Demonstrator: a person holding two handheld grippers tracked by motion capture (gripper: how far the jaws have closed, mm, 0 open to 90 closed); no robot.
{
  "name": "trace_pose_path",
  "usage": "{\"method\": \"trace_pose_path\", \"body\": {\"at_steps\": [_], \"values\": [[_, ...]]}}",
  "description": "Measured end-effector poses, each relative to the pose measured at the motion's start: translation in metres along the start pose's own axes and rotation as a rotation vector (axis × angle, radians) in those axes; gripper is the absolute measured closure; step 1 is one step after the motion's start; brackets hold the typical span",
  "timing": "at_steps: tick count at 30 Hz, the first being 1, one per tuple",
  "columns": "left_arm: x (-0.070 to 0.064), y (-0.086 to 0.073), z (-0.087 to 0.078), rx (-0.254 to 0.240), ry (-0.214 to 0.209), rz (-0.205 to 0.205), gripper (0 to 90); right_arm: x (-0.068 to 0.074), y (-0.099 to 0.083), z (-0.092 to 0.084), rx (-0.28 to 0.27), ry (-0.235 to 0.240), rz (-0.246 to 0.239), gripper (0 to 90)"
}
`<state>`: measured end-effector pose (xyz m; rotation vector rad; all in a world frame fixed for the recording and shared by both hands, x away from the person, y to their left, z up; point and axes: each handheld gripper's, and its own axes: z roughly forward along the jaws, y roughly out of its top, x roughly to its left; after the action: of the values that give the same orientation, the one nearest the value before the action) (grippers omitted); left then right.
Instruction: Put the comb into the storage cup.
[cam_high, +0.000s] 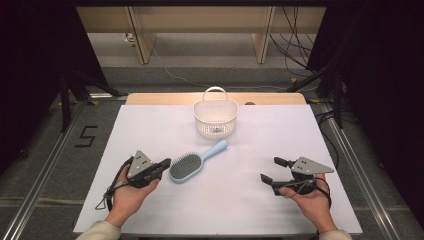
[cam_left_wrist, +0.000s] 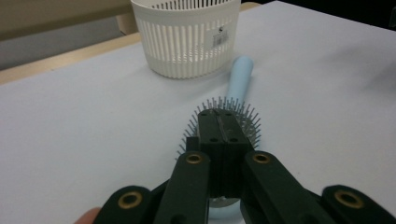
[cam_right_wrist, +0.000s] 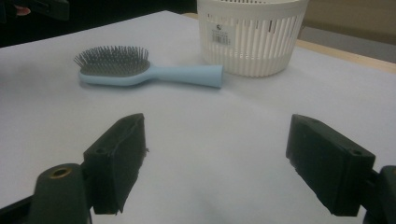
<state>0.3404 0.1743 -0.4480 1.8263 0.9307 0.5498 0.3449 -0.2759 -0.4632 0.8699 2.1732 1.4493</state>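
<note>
A light blue hairbrush lies bristles up on the white table cover, its handle pointing toward the white slotted basket. My left gripper is shut, its tip at the left rim of the brush head. In the left gripper view its pads press flat against each other just over the bristles of the hairbrush, with nothing seen between them. My right gripper rests at the right with its jaws wide apart and empty. In the right gripper view my right gripper faces the hairbrush and the basket.
The basket stands upright near the far edge of the white cover, its handle raised, with a small label on its wall. A wooden table edge shows behind it. Dark floor and stands surround the table.
</note>
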Motion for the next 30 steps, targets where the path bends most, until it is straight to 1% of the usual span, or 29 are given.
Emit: {"method": "trace_pose_path", "body": {"at_steps": [2, 3, 4, 5, 6, 8, 11, 13, 15, 16, 17, 18, 20, 21, 23, 24, 25, 29, 30], "values": [[-0.005, 0.004, 0.008, 0.025, -0.005, -0.015, 89.7, 0.0, 0.0, 0.0, 0.0, 0.0, 0.0, 21.0], [-0.009, 0.009, 0.017, 0.041, -0.014, -0.029, 89.6, 0.0, 0.0, 0.0, 0.0, -0.002, 0.001, 21.1], [-0.009, 0.009, 0.017, 0.041, -0.014, -0.029, 89.6, 0.0, 0.0, 0.0, 0.0, -0.002, 0.001, 21.1], [-0.015, 0.015, 0.029, 0.062, -0.018, -0.051, 89.7, 0.0, 0.0, 0.0, 0.002, -0.003, 0.004, 21.1], [-0.015, 0.015, 0.029, 0.062, -0.018, -0.051, 89.7, 0.0, 0.0, 0.0, 0.002, -0.003, 0.004, 21.1], [-0.022, 0.024, 0.045, 0.093, -0.023, -0.072, 89.7, -0.001, 0.0, 0.0, -0.001, -0.005, 0.007, 21.1], [-0.029, 0.036, 0.068, 0.124, -0.008, -0.078, 89.7, -0.001, 0.0, -0.001, -0.001, -0.006, 0.01, 21.1], [-0.033, 0.043, 0.086, 0.155, 0.007, -0.078, 89.7, -0.001, 0.0, -0.001, -0.001, -0.007, 0.008, 21.1], [-0.034, 0.049, 0.104, 0.199, 0.029, -0.078, 89.7, -0.001, 0.0, -0.001, -0.001, -0.005, 0.007, 21.1], [-0.032, 0.054, 0.116, 0.228, 0.049, -0.098, 89.8, -0.001, 0.0, -0.001, -0.004, -0.001, 0.003, 21.1], [-0.032, 0.054, 0.116, 0.228, 0.049, -0.098, 89.8, -0.001, 0.0, -0.001, -0.004, -0.001, 0.003, 21.1], [-0.029, 0.056, 0.124, 0.256, 0.066, -0.105, 89.8, -0.001, 0.0, -0.001, -0.002, 0.0, -0.002, 21.1], [-0.027, 0.06, 0.135, 0.278, 0.088, -0.127, 89.8, -0.001, 0.0, -0.001, -0.002, 0.002, -0.001, 21.1], [-0.027, 0.062, 0.142, 0.3, 0.099, -0.127, 89.8, -0.001, 0.0, -0.001, -0.002, 0.003, -0.003, 21.1], [-0.028, 0.064, 0.15, 0.324, 0.102, -0.142, 89.8, -0.001, 0.0, -0.001, -0.003, 0.005, -0.002, 21.1], [-0.03, 0.064, 0.156, 0.342, 0.111, -0.139, 89.8, -0.001, 0.0, -0.001, -0.003, 0.005, -0.002, 21.1], [-0.031, 0.065, 0.16, 0.354, 0.112, -0.139, 89.8, -0.001, 0.0, -0.001, -0.003, 0.005, 0.0, 21.1], [-0.036, 0.064, 0.172, 0.376, 0.119, -0.154, 89.8, -0.001, 0.0, -0.001, -0.005, 0.005, -0.004, 21.1], [-0.037, 0.064, 0.174, 0.385, 0.124, -0.148, 89.8, -0.001, 0.0, -0.001, -0.005, 0.005, -0.004, 21.1]]}}
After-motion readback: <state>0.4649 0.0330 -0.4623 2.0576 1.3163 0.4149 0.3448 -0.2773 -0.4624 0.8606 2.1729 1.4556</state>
